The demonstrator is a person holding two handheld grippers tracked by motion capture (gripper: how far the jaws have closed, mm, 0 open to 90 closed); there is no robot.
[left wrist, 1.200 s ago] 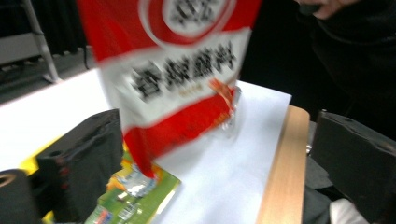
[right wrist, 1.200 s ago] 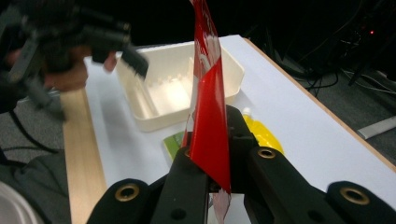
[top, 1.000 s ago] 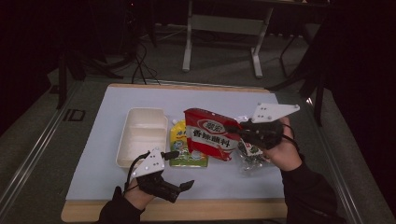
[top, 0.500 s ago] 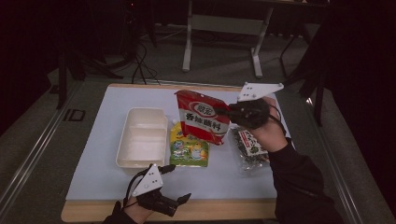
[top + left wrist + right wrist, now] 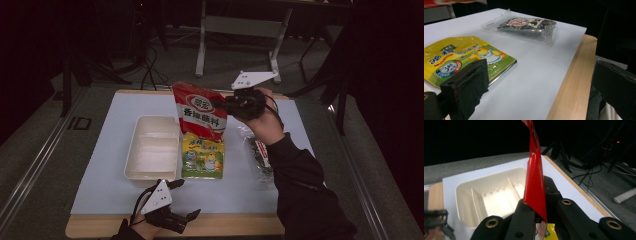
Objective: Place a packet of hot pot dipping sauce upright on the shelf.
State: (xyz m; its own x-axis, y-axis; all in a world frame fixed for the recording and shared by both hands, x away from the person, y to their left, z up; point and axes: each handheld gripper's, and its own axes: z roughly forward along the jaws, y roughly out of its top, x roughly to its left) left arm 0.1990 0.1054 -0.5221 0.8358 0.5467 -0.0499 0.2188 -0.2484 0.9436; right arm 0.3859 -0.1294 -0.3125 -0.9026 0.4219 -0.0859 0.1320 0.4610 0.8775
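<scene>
A red snack packet [image 5: 199, 111] hangs above the table, lifted clear of the white mat [image 5: 110, 165]. My right gripper [image 5: 220, 106] is shut on its right edge; in the right gripper view the red packet [image 5: 534, 185] is pinched edge-on where the jaws meet [image 5: 536, 213]. Below it lies a yellow-green packet [image 5: 202, 156], flat beside a white compartment tray [image 5: 152, 152]. My left gripper [image 5: 182, 207] stands open at the table's front edge with nothing in it. Its own view shows wide-apart jaws [image 5: 539, 87] and the yellow-green packet [image 5: 461, 57] close by.
A dark packet in clear wrap [image 5: 257, 152] lies on the mat under the right forearm; the dark packet [image 5: 526, 25] is farther off in the left gripper view. The tray [image 5: 491, 195] is empty. A wooden edge [image 5: 571, 87] borders the mat. Stands and cables sit on the floor behind.
My right gripper has raised the red packet off the mat and carried it up and toward the far side. The left gripper has drawn back to the front edge, still open.
</scene>
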